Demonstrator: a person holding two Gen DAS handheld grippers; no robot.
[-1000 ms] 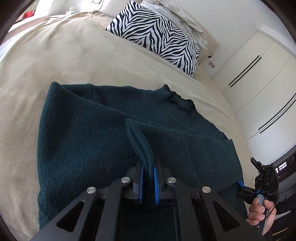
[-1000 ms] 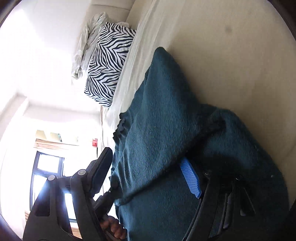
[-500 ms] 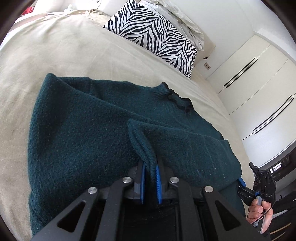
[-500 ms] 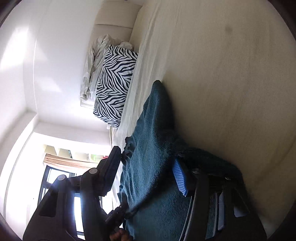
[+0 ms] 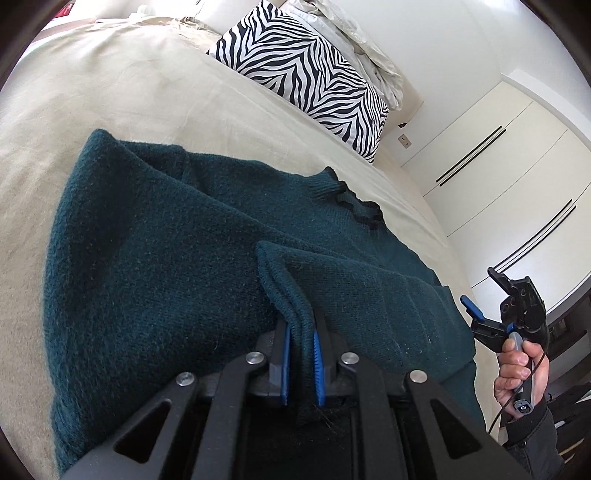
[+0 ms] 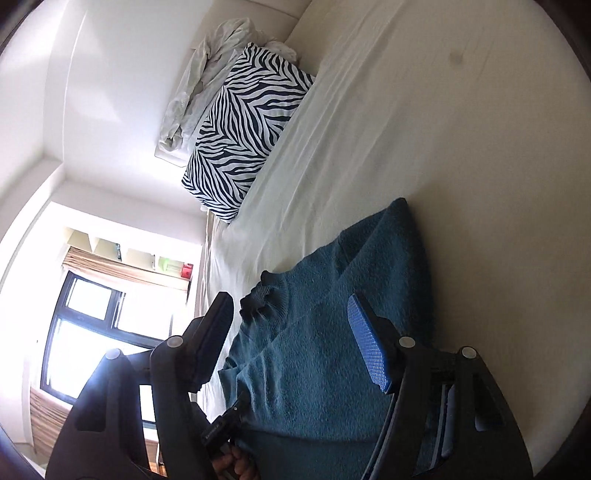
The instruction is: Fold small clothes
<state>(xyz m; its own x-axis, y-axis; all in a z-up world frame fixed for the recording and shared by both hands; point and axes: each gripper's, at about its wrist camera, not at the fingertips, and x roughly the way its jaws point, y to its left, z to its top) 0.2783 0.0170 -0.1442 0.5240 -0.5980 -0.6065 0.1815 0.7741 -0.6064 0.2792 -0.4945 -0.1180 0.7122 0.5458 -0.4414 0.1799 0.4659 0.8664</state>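
Note:
A dark teal knit sweater (image 5: pixel 166 266) lies partly folded on the beige bed (image 5: pixel 92 92), its collar (image 5: pixel 354 203) toward the pillow. My left gripper (image 5: pixel 300 350) is shut on a folded edge of the sweater, pinched between its blue pads. My right gripper (image 6: pixel 291 339) is open and empty, held above the sweater (image 6: pixel 314 350); it also shows at the right edge of the left wrist view (image 5: pixel 491 317), off the sweater's right side.
A zebra-striped pillow (image 5: pixel 306 62) and crumpled white bedding (image 5: pixel 358 33) lie at the head of the bed. White wardrobe doors (image 5: pixel 517 166) stand to the right. A window (image 6: pixel 88 332) shows in the right wrist view.
My right gripper let go of the sweater, opened wide and pulled back off its right side. My left gripper kept its hold on the folded edge and moved slightly nearer.

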